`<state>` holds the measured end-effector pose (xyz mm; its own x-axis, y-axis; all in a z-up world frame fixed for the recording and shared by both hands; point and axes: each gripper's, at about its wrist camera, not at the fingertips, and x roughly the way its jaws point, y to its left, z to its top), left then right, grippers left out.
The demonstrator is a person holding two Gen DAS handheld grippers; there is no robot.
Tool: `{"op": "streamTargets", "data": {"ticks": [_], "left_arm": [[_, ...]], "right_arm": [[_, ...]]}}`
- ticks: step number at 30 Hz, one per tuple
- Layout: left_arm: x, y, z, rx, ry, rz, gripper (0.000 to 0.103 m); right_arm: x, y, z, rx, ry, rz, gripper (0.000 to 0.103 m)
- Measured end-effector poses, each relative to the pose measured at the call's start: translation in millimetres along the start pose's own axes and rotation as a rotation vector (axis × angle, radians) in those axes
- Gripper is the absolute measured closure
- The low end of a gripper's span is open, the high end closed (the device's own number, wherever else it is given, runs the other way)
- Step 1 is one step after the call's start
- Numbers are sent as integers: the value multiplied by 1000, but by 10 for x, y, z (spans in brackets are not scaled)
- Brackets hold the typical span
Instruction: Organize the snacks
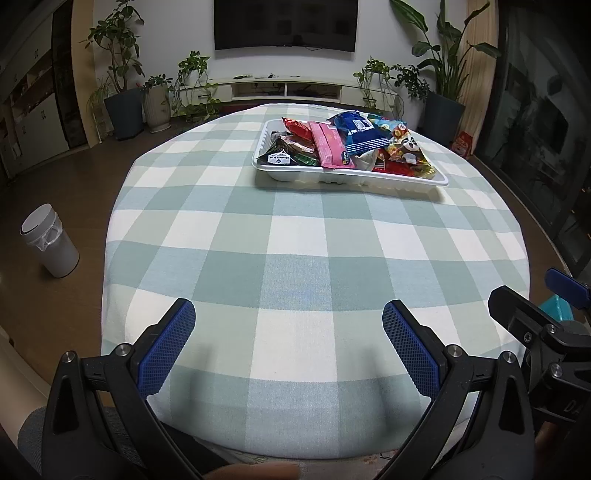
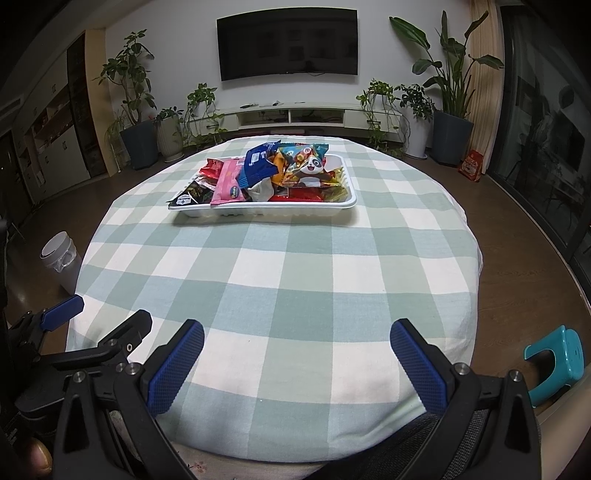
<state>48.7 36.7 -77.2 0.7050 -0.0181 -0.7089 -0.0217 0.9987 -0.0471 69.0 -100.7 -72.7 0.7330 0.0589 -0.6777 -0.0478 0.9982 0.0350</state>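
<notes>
both claws parked at near edge of table, nothing grabbed. left claw spread wide, empty. right claw same, wide and empty. white tray heaped with snack packs sits well ahead of both, slightly right of left claw, slightly left of right one. looks like snacks all in tray already. tip: if tidying more, go for top blue pack first, pinch by edge seam, pile looks slidey.

Snack packets overlap in the white tray, so the lower ones are mostly hidden, and print on the blue packet is too small to read. A teal stool sits partly behind the right gripper's frame. The television is cut off by the left wrist view's top edge.
</notes>
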Motion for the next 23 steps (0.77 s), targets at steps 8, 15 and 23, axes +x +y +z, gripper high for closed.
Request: {"op": "streamTargets", "data": {"ticks": [8, 15, 23], "left_arm": [[-10, -32, 9, 19, 5, 2, 0], [-18, -34, 21, 27, -1, 9, 0], [-77, -18, 35, 25, -30, 5, 0]], "right_arm": [[-1, 8, -4, -1, 1, 0, 0], [-4, 9, -4, -2, 1, 0, 0], [-2, 30, -12, 1, 2, -1, 0]]}}
